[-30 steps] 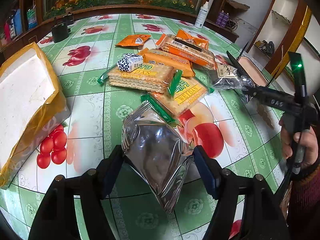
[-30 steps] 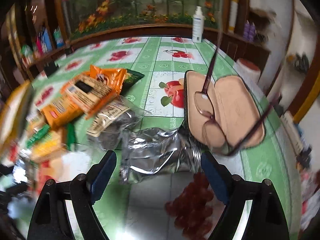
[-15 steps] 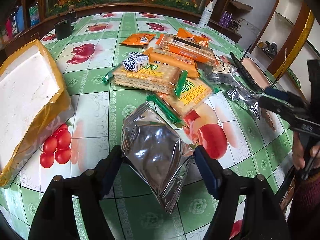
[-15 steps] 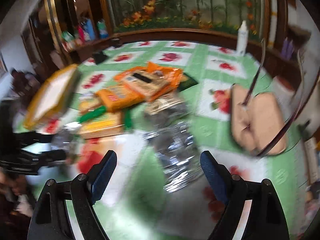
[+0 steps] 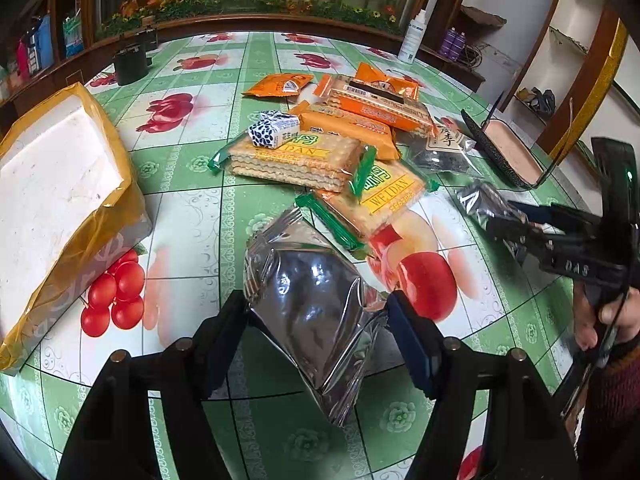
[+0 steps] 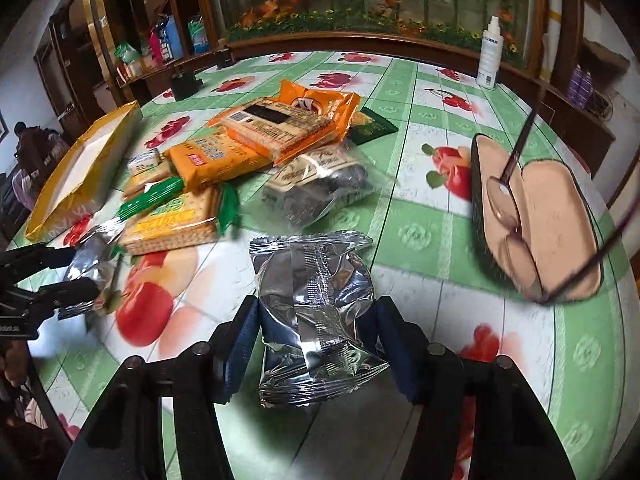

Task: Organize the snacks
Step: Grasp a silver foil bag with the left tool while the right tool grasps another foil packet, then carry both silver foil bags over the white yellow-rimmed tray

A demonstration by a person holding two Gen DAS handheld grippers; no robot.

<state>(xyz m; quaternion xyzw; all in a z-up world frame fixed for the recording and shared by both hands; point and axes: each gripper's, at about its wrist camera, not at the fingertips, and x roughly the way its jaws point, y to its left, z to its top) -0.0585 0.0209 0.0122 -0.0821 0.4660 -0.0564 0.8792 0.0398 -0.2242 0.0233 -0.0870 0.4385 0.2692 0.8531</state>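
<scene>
While the left gripper (image 5: 316,336) is clamped on one silver packet (image 5: 312,304), raised and running from far left to near right between its jaws, the snack pile (image 5: 320,156) lies beyond. From the right wrist, the right gripper (image 6: 314,340), jaws just closing, presses a second silver packet (image 6: 316,312) lengthwise; the pile (image 6: 224,160) lies far left.

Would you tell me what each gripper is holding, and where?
Each grips a silver foil packet by its side edges: left gripper one packet, right gripper another.
</scene>
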